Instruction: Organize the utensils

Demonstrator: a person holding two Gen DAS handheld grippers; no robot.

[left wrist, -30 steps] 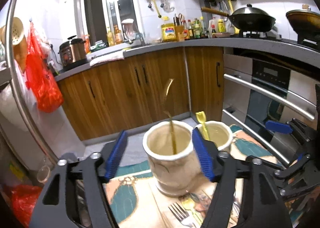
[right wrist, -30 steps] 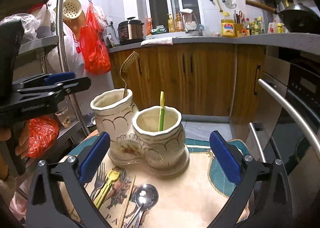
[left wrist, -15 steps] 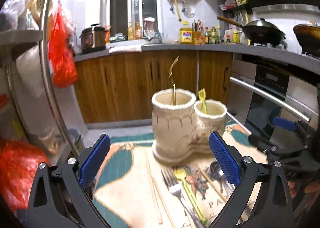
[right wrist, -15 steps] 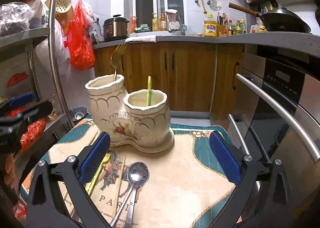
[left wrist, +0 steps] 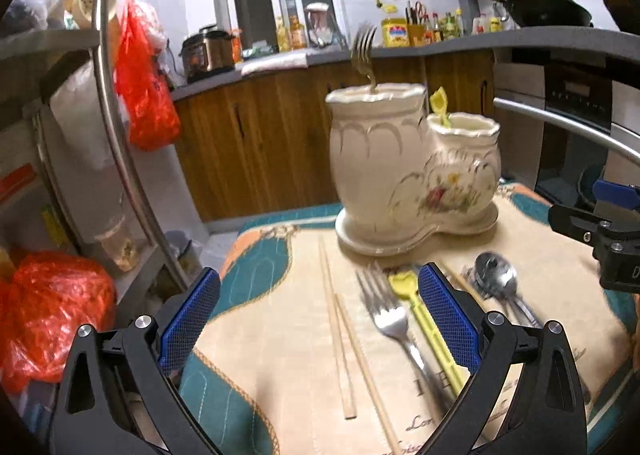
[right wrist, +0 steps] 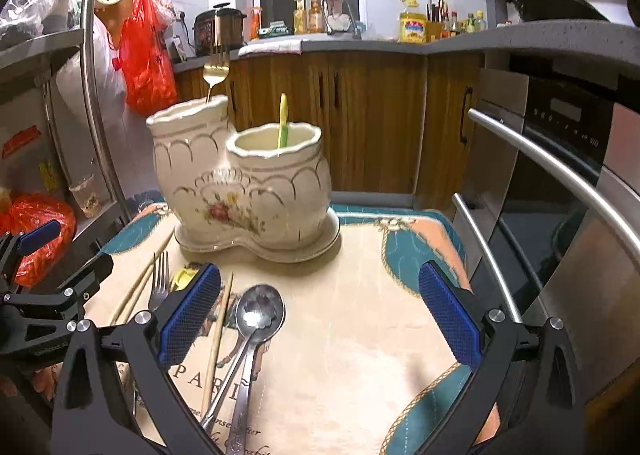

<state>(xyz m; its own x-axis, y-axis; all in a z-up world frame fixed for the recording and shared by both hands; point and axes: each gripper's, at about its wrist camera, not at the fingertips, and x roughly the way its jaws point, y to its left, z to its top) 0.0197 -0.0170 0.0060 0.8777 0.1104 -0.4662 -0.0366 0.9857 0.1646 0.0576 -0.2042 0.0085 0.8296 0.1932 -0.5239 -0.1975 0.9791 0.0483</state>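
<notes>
A cream two-pot ceramic holder [left wrist: 404, 175] [right wrist: 240, 183] stands on the mat. Its tall pot holds a gold fork [left wrist: 363, 51] [right wrist: 216, 67]; its short pot holds a yellow utensil [left wrist: 439, 103] [right wrist: 283, 119]. On the mat lie wooden chopsticks [left wrist: 340, 335] [right wrist: 218, 339], a steel fork [left wrist: 390, 319] [right wrist: 159, 287], a yellow utensil [left wrist: 420, 315] [right wrist: 182, 277] and steel spoons [left wrist: 496, 283] [right wrist: 256, 319]. My left gripper [left wrist: 320, 319] is open and empty above the chopsticks. My right gripper [right wrist: 320, 319] is open and empty, with the spoons by its left finger.
A beige and teal mat [right wrist: 360, 315] covers the small table. A metal rack with red bags [left wrist: 144, 95] stands at the left. An oven with a steel handle [right wrist: 560, 167] is close on the right. Wooden cabinets [right wrist: 360, 115] are behind.
My left gripper has pulled back and down from the tall pot, so the loose utensils now lie before it. My right gripper has dropped lower toward the mat.
</notes>
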